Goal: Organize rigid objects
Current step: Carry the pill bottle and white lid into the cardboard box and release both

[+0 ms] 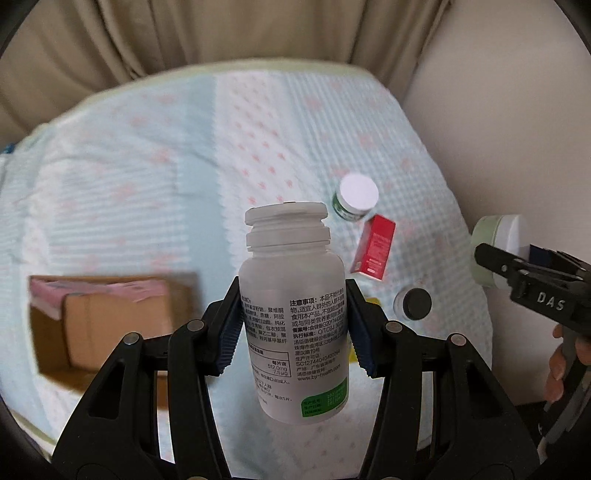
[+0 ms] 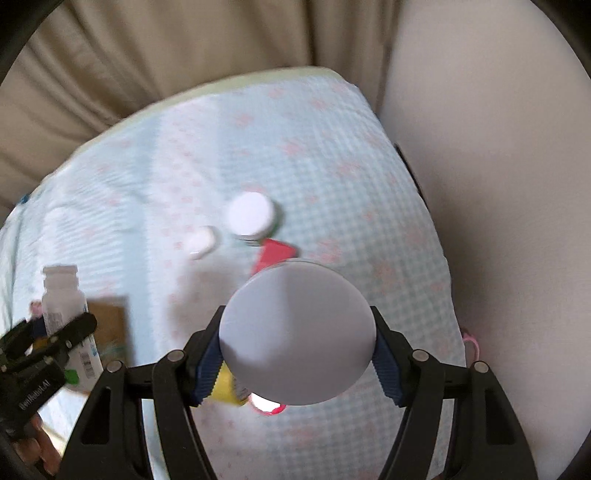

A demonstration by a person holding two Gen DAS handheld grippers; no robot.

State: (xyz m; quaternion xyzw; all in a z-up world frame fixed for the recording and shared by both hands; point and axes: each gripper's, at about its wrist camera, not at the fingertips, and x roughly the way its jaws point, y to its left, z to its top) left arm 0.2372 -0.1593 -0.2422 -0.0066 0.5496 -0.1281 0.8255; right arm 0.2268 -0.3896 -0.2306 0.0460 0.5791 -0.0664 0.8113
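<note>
Nearest the left wrist camera, the left gripper (image 1: 293,328) clamps a white pill bottle (image 1: 293,314) by its label, the blue ribbed pads (image 1: 231,332) pressed against both sides; the bottle stands nearly upright with its white cap on, held clear above the bed. In the right wrist view the right gripper (image 2: 297,350) grasps a round white-lidded jar (image 2: 297,332) between its pads, the lid facing the camera and hiding most of what lies under it; a yellow item (image 2: 223,387) peeks out below the lid. Farther down on the pale blue checked bedspread (image 1: 147,166) sit a cardboard box (image 1: 107,325) to the left, a small black-lidded pot (image 1: 413,304), a red box (image 1: 373,249) lying flat, and just beyond it a green jar with a white lid (image 1: 356,197). Beige curtains (image 1: 221,33) hang behind the bed.
</note>
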